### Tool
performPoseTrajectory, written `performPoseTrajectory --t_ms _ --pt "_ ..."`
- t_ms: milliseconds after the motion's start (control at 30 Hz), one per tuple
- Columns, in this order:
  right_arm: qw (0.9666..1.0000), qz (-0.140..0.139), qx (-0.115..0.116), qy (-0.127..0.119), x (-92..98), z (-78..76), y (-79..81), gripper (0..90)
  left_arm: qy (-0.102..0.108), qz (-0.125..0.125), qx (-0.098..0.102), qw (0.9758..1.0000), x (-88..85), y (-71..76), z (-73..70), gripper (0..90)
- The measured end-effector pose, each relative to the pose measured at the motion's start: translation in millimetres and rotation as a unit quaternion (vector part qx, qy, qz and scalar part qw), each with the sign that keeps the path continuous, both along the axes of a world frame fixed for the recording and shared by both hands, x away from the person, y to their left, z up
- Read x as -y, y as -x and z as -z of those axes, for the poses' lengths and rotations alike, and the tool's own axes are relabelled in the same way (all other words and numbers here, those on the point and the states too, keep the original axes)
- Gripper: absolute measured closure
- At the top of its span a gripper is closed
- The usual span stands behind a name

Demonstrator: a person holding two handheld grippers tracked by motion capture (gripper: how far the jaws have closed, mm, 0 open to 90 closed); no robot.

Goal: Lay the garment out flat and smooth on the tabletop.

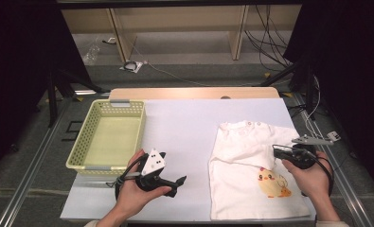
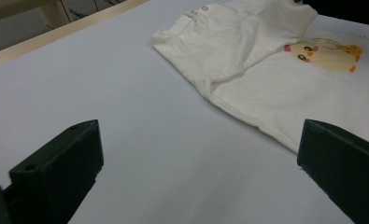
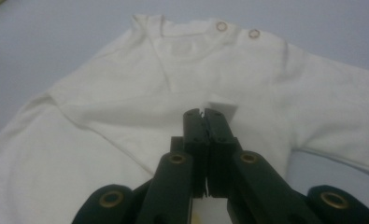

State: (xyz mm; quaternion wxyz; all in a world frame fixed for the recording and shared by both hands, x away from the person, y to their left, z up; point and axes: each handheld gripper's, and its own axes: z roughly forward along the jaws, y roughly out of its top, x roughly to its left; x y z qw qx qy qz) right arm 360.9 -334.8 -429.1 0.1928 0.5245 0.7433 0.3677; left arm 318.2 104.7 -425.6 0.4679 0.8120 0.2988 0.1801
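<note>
A white table (image 1: 184,127) is filling the middle of the high view, with a shirt (image 1: 251,161) lying at lower right, partly folded so its chick print is facing up. A yellow-green basket (image 1: 80,151) is sitting at the left, probably waiting to receive the folded shirt. The right gripper (image 3: 203,114) is pinching a fold of the shirt's cloth between closed jaws, apparently to carry it over. The left gripper (image 1: 177,182) is resting at lower centre, jaws wide apart, holding nothing.

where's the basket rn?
High view: the yellow-green basket sits on the table's left side, just beyond the left gripper, well apart from the white T-shirt lying on the right.
</note>
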Motion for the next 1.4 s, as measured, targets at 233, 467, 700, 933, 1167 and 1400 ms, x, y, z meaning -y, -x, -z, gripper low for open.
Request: performPoseTrajectory --t_ms 233,467,700,933,1167,1400 --pt "0.9990 -0.031 0.024 -0.018 -29.9 -11.1 -2.4 89.3 -0.004 0.016 0.006 0.9998 11.8 -3.7 -3.8 0.3" --pt "0.9971 -0.051 0.043 -0.036 -56.0 -22.8 -10.1 89.3 -0.009 0.036 0.015 0.9992 30.3 -10.0 -10.0 1.3" --pt "0.9952 -0.071 0.053 -0.041 -80.7 -25.8 -17.7 89.4 -0.018 0.055 0.018 0.9982 54.4 -18.5 -9.7 4.1" --pt "0.9935 -0.090 0.055 -0.043 -103.2 -25.6 -23.4 89.4 -0.030 0.074 0.028 0.9964 84.6 -28.9 -7.0 11.0" --pt "0.9922 -0.102 0.056 -0.045 -115.7 -27.0 -23.9 89.3 -0.040 0.074 0.023 0.9962 108.9 -43.2 -0.2 16.0" --pt "0.9912 -0.107 0.060 -0.048 -123.0 -28.6 -22.6 89.4 -0.039 0.065 0.016 0.9970 128.8 -58.4 3.8 27.7"
